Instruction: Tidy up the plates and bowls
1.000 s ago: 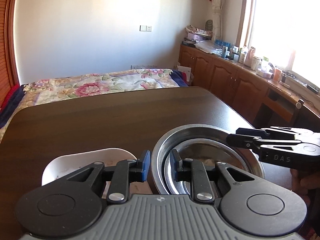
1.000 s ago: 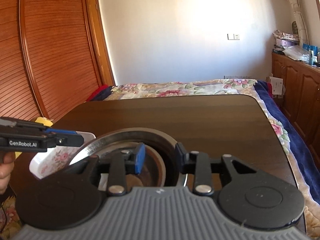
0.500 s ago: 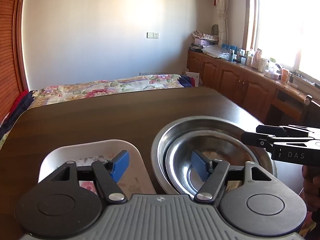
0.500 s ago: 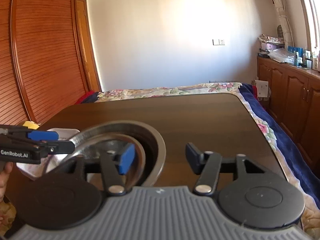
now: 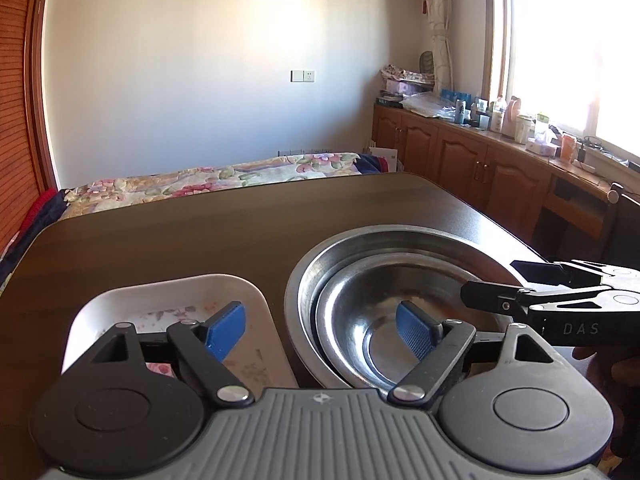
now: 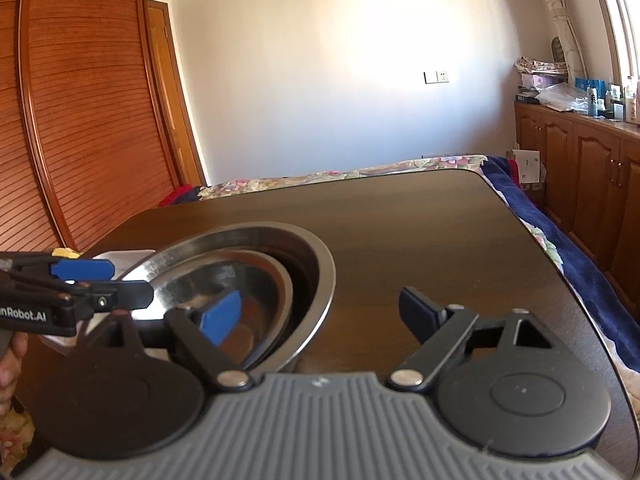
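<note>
Items before me, each placed from the dark wooden surface (image 5: 208, 236):

- Bed with floral cover (image 5: 208, 178), directly beyond the far edge.
- Navy blanket (image 6: 576, 264), hanging along the right edge.
- White wall (image 5: 192, 80), behind the bed; switch plate (image 5: 302, 76) mounted on it.
- Slatted wooden wardrobe doors (image 6: 80, 120), beyond the left side.
- Low wooden cabinets (image 5: 472, 168), off to the right, their top crowded with bottles and jars (image 5: 500, 116).
- Bright window (image 5: 576, 52) above those cabinets, patterned curtain (image 5: 440, 20) at its left.

We note two steel bowls nested upright, smaller bowl (image 5: 384, 320) inside larger bowl (image 5: 400, 240), just beside white floral rectangular plate (image 5: 168, 300), on table (image 5: 200, 236).
</note>
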Action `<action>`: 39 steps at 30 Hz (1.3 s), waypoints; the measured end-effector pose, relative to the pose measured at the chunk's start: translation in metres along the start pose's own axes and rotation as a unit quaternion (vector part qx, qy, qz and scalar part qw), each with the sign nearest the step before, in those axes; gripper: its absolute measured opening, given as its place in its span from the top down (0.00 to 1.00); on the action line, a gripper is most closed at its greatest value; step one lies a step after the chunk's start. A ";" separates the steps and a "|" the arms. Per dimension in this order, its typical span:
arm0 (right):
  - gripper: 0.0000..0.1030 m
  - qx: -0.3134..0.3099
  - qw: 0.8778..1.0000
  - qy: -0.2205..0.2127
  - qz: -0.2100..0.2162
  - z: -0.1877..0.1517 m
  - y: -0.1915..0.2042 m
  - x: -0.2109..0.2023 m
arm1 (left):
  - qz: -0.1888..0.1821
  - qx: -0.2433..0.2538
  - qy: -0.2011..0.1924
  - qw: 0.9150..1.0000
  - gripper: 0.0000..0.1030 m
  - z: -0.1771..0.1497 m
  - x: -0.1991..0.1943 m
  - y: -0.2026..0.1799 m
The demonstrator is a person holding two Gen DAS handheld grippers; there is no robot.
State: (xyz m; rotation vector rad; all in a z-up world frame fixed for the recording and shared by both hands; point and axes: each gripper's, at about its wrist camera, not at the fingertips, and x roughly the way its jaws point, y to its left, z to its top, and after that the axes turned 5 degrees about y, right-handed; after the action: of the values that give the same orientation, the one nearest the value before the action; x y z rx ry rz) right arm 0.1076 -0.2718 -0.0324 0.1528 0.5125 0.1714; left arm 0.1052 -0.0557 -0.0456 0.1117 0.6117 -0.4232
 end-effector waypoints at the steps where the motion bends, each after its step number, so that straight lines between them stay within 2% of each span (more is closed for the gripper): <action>1: 0.14 0.001 1.000 0.001 0.002 -0.001 0.000 0.000 | 0.001 0.000 0.001 1.000 0.18 0.001 0.001 0.001; 7: 0.14 0.002 1.000 0.000 0.016 -0.001 -0.002 0.001 | -0.011 -0.005 0.003 1.000 0.18 0.002 0.002 0.001; 10: 0.19 0.005 1.000 -0.001 0.021 -0.001 -0.003 0.001 | -0.007 -0.013 0.002 1.000 0.20 0.004 0.003 0.004; 14: 0.33 0.009 1.000 0.000 0.029 -0.002 -0.002 0.002 | -0.012 -0.022 0.009 1.000 0.40 0.004 0.006 0.005; 20: 0.57 0.012 0.999 0.003 0.037 -0.003 -0.001 0.003 | -0.012 -0.016 0.018 1.000 0.55 0.003 0.009 0.001; 23: 0.66 0.013 0.999 0.004 0.038 -0.004 0.000 0.003 | -0.011 -0.018 0.024 0.999 0.62 0.003 0.010 0.002; 28: 0.71 0.015 0.999 0.003 0.039 -0.006 0.002 0.004 | -0.009 -0.012 0.030 0.999 0.70 -0.001 0.010 0.001; 39: 0.71 0.020 1.000 -0.009 0.021 0.000 0.002 0.001 | -0.014 -0.023 0.030 0.999 0.70 0.002 0.009 -0.003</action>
State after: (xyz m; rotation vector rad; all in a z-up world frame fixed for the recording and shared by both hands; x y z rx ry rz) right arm 0.1083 -0.2699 -0.0331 0.2037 0.4956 0.2018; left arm 0.1114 -0.0624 -0.0492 0.0722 0.6827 -0.4332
